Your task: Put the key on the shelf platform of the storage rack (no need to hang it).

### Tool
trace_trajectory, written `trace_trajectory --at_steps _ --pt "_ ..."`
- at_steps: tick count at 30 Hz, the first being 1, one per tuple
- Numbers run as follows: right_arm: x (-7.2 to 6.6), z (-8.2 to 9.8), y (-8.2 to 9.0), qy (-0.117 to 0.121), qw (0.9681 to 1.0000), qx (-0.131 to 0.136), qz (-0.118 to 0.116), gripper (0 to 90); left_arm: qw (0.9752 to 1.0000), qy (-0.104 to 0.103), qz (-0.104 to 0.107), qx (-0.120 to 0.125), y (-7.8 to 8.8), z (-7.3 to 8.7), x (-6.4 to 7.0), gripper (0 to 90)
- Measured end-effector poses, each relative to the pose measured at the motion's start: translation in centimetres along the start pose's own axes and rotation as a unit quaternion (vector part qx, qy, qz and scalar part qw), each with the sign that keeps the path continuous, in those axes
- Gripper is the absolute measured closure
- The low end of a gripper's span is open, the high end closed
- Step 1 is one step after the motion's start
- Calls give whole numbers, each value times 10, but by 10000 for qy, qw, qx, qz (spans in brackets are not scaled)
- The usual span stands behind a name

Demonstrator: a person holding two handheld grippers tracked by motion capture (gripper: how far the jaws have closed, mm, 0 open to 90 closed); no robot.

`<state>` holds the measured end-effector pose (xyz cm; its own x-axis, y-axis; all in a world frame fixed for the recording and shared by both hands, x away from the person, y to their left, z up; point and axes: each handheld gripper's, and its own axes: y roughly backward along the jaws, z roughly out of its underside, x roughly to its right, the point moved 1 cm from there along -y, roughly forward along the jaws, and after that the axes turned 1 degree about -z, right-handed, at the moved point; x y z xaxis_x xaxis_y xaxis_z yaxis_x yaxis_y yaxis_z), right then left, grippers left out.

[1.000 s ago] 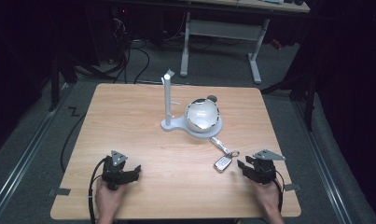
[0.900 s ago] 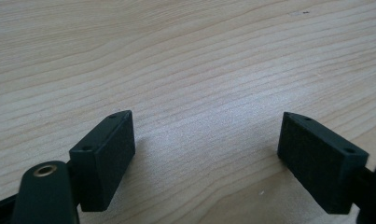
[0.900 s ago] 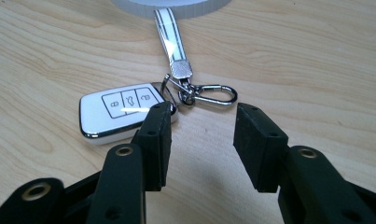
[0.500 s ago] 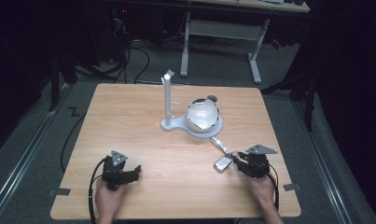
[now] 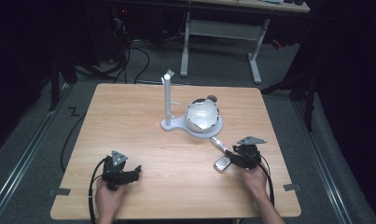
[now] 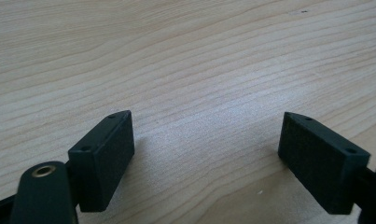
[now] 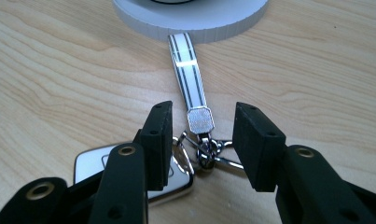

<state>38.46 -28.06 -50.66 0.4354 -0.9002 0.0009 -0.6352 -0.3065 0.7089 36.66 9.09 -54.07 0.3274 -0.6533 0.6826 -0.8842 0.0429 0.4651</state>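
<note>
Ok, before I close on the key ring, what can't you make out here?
- Key fob: face mostly hidden behind the right gripper jaw, right gripper view.
- Ring cluster: too tangled to tell which loop sits between the jaws.
- Sphere on the stand: cut off by the top edge, right gripper view.

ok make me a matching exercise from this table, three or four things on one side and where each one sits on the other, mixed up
Things:
1. left claw
2. right claw
3. silver ball
4. key fob

Places:
A. on the round white base beside the upright post
B. over bare wood, nothing between its jaws
C. flat on the table, partly under one black jaw
D. astride the metal ring and clasp at the end of the striped strap

Pairs: 1-B, 2-D, 3-A, 4-C
</note>
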Motion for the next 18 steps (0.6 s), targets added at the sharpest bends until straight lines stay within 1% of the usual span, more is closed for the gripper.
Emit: trace_trajectory --at_steps 2,3,5,9,10,14,18 --pt "0 -2 -2 1 10000 -28 -12 583 10000 5 -3 0 0 0 0 186" --pt "0 -4 -5 35 10000 -81 -23 584 10000 4 -1 -2 0 0 0 186" --pt "0 -5 -9 25 9998 -178 -20 584 10000 4 0 -3 0 0 0 186" --pt "1 -7 -13 32 9998 -200 -18 585 10000 9 -2 -2 0 0 0 186" --pt "3 -8 -16 -20 9997 -241 -43 586 10000 8 -3 -1 0 0 0 186" --pt "5 -8 -22 -76 9992 -376 -68 593 10000 5 -2 -2 0 0 0 186" --pt "3 -8 -27 67 9987 -512 -3 636 10000 8 -1 -3 0 0 0 186"
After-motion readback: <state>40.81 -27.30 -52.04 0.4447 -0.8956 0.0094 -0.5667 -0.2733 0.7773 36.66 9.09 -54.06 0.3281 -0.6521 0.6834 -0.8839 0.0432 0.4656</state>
